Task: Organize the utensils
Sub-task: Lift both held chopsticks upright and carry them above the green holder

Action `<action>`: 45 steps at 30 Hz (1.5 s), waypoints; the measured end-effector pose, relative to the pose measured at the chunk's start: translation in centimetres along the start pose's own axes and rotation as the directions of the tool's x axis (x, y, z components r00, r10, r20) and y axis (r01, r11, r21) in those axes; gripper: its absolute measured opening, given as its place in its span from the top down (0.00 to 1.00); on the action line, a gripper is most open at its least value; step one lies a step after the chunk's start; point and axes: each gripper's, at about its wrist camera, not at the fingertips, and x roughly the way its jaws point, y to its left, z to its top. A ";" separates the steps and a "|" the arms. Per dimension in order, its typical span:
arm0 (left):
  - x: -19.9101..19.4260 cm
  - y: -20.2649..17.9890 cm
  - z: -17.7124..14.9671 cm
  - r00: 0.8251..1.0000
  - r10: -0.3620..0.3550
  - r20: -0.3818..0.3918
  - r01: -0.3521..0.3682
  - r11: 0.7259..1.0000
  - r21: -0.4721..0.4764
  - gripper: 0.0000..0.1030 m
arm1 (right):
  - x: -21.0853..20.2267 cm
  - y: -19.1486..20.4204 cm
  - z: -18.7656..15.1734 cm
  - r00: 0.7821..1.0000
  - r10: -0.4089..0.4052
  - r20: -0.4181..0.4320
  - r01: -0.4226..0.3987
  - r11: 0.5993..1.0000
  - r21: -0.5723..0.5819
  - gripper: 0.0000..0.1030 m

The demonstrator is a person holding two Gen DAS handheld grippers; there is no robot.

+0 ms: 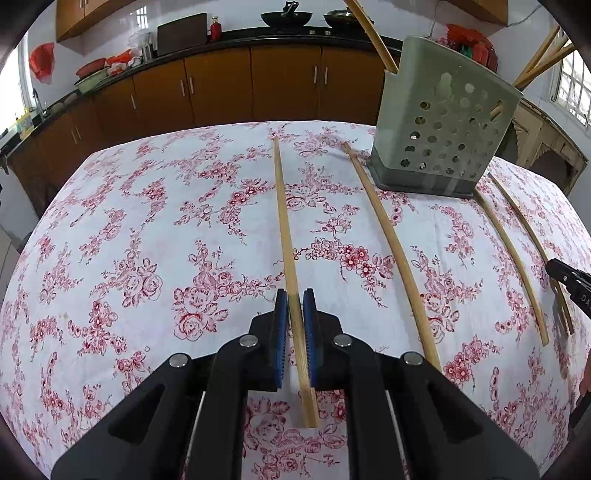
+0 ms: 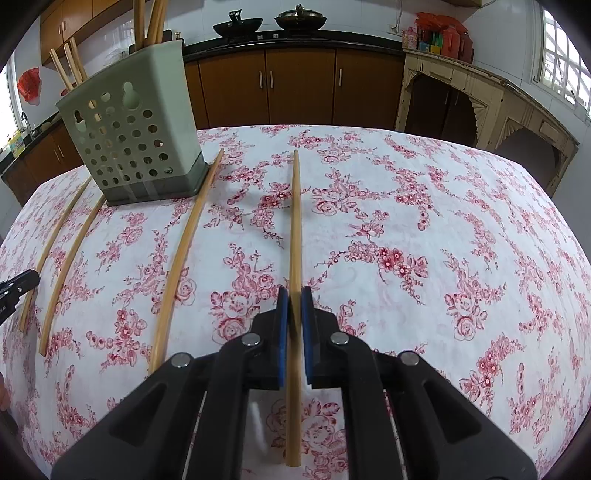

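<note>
Two hand-held black tools work a tabletop (image 1: 129,221) draped in a white cloth printed with red roses, each clenched on its own long, pale bamboo chopstick. The left tool (image 1: 294,306) pinches its blue pads on the leftmost chopstick (image 1: 282,206) near that stick's thicker near end, the shaft running straight away from the tool toward the far edge of the tabletop. The right tool (image 2: 294,302) grips the rightmost chopstick (image 2: 295,221) in the same manner, its long axis likewise pointing directly ahead. Between the two held sticks lie three loose bamboo chopsticks, all roughly parallel: one (image 1: 384,229) just right of the left tool's stick, its far part touching the holder's base, and two more (image 1: 513,266) nearer the right tool. The pale green perforated plastic utensil holder (image 1: 439,122) stands upright at the far side, ahead and to the right of the left tool, ahead and to the left of the right one, with several chopsticks (image 2: 147,22) already upright inside. Each held stick would likely need lifting and tipping upright before it can drop into the holder's open top; neither hand looks clearly closer.
</note>
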 end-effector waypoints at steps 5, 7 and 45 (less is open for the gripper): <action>-0.4 -0.2 -0.3 1.000 0.009 -0.003 -0.009 1.000 0.011 0.92 | -0.3 -0.4 -0.2 1.000 0.024 -0.004 -0.024 1.000 0.020 0.92; -0.5 -0.1 -0.1 1.000 0.001 -0.026 0.000 1.000 0.018 0.92 | -0.7 -0.6 -0.2 0.999 0.041 -0.004 -0.041 0.999 0.033 0.92; -6.3 2.3 3.8 0.991 -0.027 0.135 0.027 1.000 -0.002 0.93 | -3.1 -2.0 -0.6 0.999 0.026 0.035 -0.026 0.999 0.027 0.92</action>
